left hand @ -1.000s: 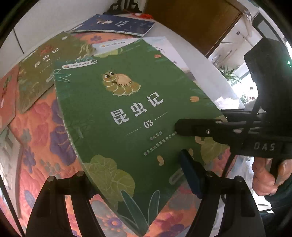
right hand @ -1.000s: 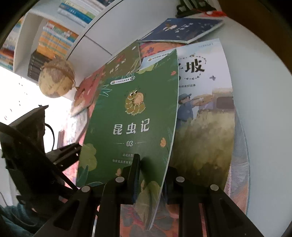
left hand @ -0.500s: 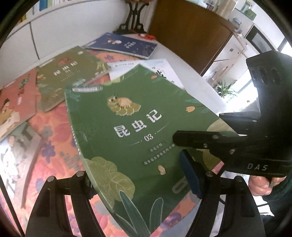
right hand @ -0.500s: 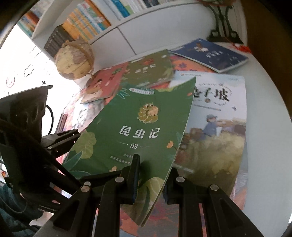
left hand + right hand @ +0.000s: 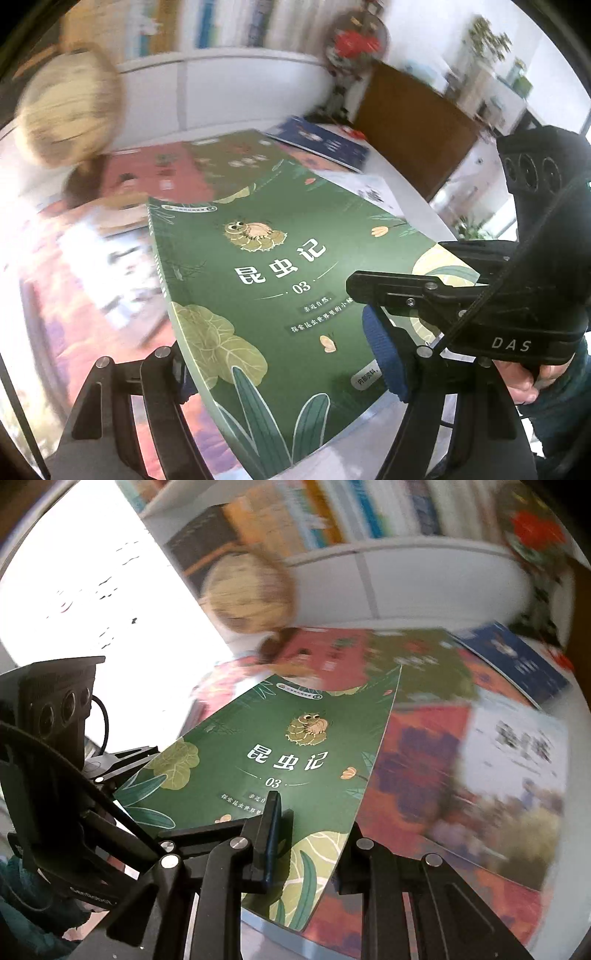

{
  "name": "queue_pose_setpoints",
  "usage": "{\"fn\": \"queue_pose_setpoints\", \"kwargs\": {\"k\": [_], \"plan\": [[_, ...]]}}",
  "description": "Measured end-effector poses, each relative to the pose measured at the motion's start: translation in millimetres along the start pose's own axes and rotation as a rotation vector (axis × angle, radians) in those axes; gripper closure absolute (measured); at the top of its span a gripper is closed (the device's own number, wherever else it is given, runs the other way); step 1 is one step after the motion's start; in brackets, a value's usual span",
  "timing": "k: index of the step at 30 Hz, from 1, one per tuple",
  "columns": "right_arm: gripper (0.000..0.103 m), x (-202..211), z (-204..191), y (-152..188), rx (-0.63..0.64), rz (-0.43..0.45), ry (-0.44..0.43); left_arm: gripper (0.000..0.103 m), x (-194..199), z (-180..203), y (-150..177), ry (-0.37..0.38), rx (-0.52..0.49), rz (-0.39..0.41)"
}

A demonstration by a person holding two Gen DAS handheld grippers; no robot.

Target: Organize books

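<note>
A green book with an insect drawing and "03" on its cover (image 5: pixel 280 295) (image 5: pixel 280 768) is held above the table by both grippers. My left gripper (image 5: pixel 280 354) is shut on its near left corner, one finger under the spine and the blue pad (image 5: pixel 384 354) on the cover. My right gripper (image 5: pixel 310 834) is shut on its near right edge and shows from the side in the left wrist view (image 5: pixel 424 291). More books lie flat on the table: a red one (image 5: pixel 325 657), an olive one (image 5: pixel 417 661), a dark blue one (image 5: pixel 517 661) and a white one (image 5: pixel 517 768).
A floral cloth (image 5: pixel 417 746) covers part of the white table (image 5: pixel 413 206). A globe (image 5: pixel 247 590) stands at the back left by a white bookshelf full of books (image 5: pixel 354 513). A brown cabinet (image 5: pixel 410 122) and a red ornament (image 5: pixel 354 44) stand at the back right.
Both grippers have lifted the green book higher and tilted up toward the bookshelf. The globe and shelf have come into the left wrist view. The background is motion-blurred.
</note>
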State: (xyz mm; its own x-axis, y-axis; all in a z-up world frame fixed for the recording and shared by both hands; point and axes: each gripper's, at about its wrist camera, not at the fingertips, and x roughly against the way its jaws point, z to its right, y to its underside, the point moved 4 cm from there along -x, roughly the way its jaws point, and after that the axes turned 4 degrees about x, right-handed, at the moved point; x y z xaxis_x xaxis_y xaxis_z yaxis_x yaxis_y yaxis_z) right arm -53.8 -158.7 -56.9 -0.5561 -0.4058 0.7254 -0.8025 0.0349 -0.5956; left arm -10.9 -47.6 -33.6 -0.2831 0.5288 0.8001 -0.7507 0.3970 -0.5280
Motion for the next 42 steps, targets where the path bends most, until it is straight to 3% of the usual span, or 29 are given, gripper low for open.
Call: {"fn": "queue_pose_setpoints", "kwargs": {"k": [10,19,31,37,42], "plan": [[0.082,-86.5,-140.6,-42.1,0.130,-0.035,-0.131,0.029,86.6,-135.2,41.7,-0.138,0.133,0.075],[0.082,-177.4,-227.7,-49.0,0.118,-0.114,-0.216,0.029,113.4,-244.9,85.2,-0.185,0.270,0.069],[0.081,-233.2,-258.3,-47.7,0.069,-0.166,-0.170,0.029,102.8,-309.3,111.2,-0.179,0.340,0.023],[0.080,-254.9,-262.5,-39.8,0.102,-0.224,-0.133,0.029,90.3,-327.6,128.9,-0.181,0.373,-0.027],[0.078,-271.2,-262.8,-31.9,0.103,-0.269,-0.125,0.029,92.5,-334.2,137.0,-0.195,0.386,-0.018]]}}
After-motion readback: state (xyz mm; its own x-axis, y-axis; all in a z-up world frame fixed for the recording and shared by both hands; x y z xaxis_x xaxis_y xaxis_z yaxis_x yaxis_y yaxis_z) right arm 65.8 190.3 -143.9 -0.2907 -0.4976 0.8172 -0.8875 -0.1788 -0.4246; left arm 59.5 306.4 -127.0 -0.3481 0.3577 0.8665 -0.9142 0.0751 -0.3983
